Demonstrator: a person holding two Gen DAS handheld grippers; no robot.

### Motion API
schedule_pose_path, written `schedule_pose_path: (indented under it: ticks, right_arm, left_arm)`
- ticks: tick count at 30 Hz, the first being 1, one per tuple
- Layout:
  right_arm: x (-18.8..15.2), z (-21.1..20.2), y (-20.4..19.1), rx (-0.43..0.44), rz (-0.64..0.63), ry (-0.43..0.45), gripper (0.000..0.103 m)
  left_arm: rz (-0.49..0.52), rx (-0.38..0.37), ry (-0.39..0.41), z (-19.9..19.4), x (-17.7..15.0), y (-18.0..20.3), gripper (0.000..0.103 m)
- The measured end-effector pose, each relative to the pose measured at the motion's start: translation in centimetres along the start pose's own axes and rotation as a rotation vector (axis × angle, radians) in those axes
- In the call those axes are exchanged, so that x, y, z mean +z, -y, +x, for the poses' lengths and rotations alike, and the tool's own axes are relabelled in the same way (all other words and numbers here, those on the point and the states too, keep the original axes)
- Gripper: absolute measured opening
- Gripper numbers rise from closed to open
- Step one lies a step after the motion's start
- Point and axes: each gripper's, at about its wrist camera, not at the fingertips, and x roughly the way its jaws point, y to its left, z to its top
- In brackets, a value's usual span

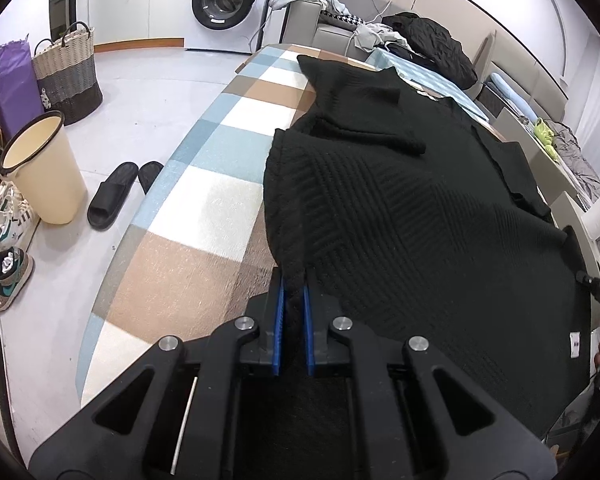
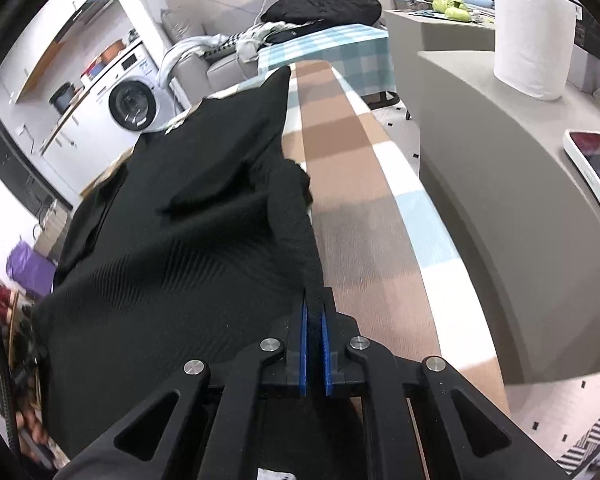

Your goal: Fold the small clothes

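A black ribbed knit garment (image 1: 400,208) lies spread on a table with a checked blue, brown and white cloth (image 1: 204,216). One sleeve is folded across its upper part. My left gripper (image 1: 294,280) is shut on the garment's near left edge. In the right wrist view the same garment (image 2: 172,248) fills the left half, and my right gripper (image 2: 315,308) is shut on its near right edge, beside the bare checked cloth (image 2: 364,216).
On the floor at left stand a cream bin (image 1: 44,168), black slippers (image 1: 112,196), sneakers, a woven basket (image 1: 68,76) and a washing machine (image 1: 228,4). A grey counter (image 2: 500,184) at right carries a paper towel roll (image 2: 530,36) and a phone (image 2: 598,164). Clothes lie piled beyond the table.
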Motion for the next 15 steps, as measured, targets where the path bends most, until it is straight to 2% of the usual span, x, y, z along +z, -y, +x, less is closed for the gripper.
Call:
schedule_pose_path:
  ticks: [4, 6, 8, 11, 15]
  right_arm:
    - [0.5, 0.1, -0.3, 0.003, -0.006, 0.001, 0.005]
    - [0.2, -0.1, -0.3, 0.014, -0.02, -0.011, 0.011]
    - [-0.6, -0.4, 0.0, 0.013, -0.027, -0.033, 0.026]
    - [-2.2, -1.5, 0.7, 0.033, -0.012, -0.03, 0.042]
    - [-5.1, -3.1, 1.7, 0.054, -0.023, -0.032, 0.042]
  left_arm:
    - [-0.016, -0.002, 0.002, 0.3, 0.7, -0.2, 0.006]
    - [-0.014, 0.002, 0.001, 0.4, 1.0, -0.3, 0.006]
    - [-0.008, 0.015, -0.013, 0.6, 1.3, -0.2, 0.007]
    - [0.006, 0.036, -0.026, 0.7, 1.1, 0.0, 0.018]
    - [-0.004, 0.036, -0.026, 0.0, 0.2, -0.4, 0.04]
